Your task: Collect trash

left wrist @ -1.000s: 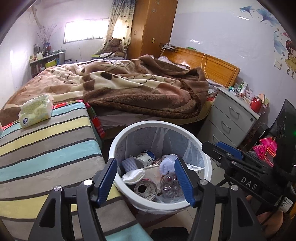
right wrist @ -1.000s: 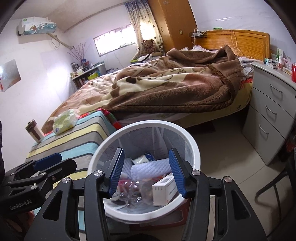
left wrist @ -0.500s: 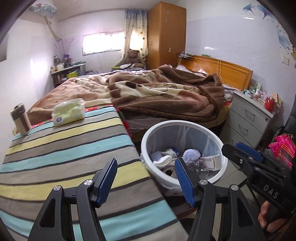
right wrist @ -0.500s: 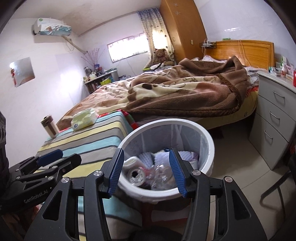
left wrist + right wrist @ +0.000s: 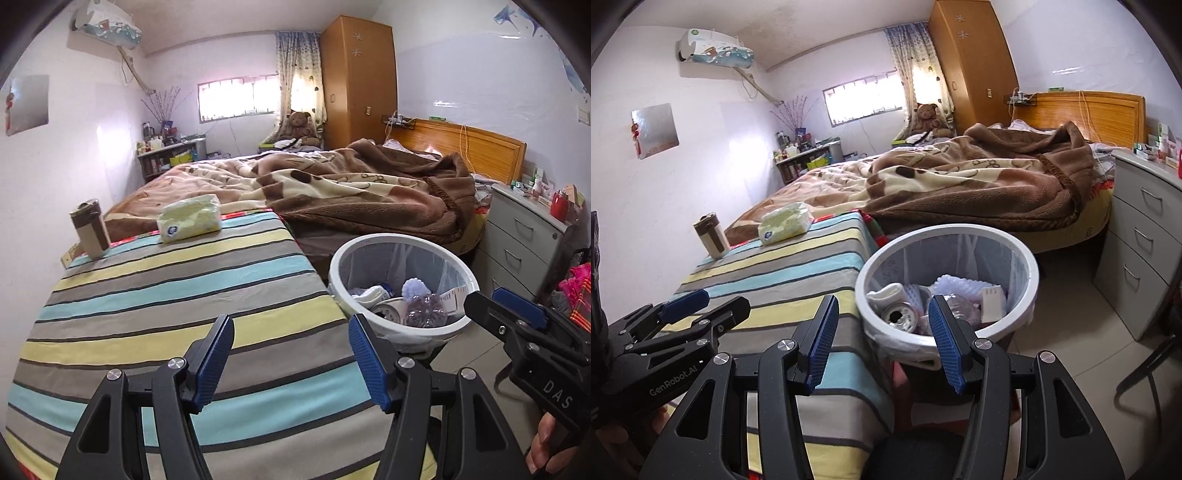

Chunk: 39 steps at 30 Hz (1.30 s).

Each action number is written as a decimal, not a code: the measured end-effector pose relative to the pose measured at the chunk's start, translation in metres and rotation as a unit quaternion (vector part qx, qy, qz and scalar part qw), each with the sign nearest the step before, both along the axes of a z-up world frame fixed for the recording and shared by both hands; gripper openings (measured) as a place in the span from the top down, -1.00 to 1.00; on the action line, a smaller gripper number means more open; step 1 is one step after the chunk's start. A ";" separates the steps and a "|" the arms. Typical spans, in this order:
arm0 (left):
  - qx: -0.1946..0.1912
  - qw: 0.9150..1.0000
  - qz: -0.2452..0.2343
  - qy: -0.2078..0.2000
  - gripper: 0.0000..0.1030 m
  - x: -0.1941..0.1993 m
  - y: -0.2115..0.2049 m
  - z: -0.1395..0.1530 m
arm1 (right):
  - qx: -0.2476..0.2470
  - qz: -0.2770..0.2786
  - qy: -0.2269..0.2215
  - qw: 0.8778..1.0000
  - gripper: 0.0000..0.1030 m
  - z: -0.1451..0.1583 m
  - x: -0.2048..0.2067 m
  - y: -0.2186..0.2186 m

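A white trash bin (image 5: 375,242) with a clear liner stands on the floor beside the striped table (image 5: 166,295). It holds a can (image 5: 899,317), a clear bottle (image 5: 424,312), a small box (image 5: 991,304) and white foam. My left gripper (image 5: 290,354) is open and empty over the table's near edge. My right gripper (image 5: 881,334) is open and empty at the bin's near rim (image 5: 945,230). Each gripper also shows at the side of the other's view.
A pack of tissues (image 5: 190,218) and a brown tumbler (image 5: 90,229) sit at the table's far end. A bed with a brown blanket (image 5: 351,195) lies behind. A grey drawer unit (image 5: 524,236) stands to the right of the bin.
Both grippers have drawn back and up from over the bin. The left one now points over the striped table, with the bin to its right.
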State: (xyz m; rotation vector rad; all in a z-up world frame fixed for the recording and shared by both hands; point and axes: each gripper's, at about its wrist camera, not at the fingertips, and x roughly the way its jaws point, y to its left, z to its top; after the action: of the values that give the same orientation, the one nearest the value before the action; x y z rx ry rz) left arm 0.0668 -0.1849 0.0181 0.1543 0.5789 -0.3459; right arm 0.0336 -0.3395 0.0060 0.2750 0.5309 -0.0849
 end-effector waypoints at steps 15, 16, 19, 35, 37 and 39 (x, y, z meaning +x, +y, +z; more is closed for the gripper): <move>-0.028 0.999 0.015 0.010 -0.25 -0.007 0.018 -0.005 | -0.015 -0.005 0.003 1.000 -0.02 -0.001 -0.005 0.015; -0.029 0.999 0.016 0.009 -0.25 -0.007 0.018 -0.005 | -0.013 -0.002 0.004 1.000 -0.02 -0.001 -0.004 0.016; -0.027 0.999 0.017 0.009 -0.25 -0.007 0.019 -0.006 | -0.012 -0.002 0.005 1.000 -0.02 -0.003 -0.005 0.017; -0.030 0.999 0.017 0.013 -0.25 -0.009 0.018 -0.005 | -0.009 0.000 0.005 1.000 -0.02 -0.003 -0.006 0.019; -0.030 0.999 0.017 0.013 -0.25 -0.008 0.019 -0.005 | -0.010 0.001 0.005 1.000 -0.02 -0.002 -0.006 0.020; -0.030 0.999 0.017 0.014 -0.25 -0.009 0.019 -0.005 | -0.009 0.001 0.004 1.000 -0.02 -0.002 -0.006 0.020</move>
State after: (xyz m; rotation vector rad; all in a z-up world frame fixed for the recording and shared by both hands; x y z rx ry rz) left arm 0.0577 -0.1656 0.0130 0.0815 0.5969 -0.3324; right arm 0.0274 -0.3193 0.0043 0.2566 0.5384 -0.0896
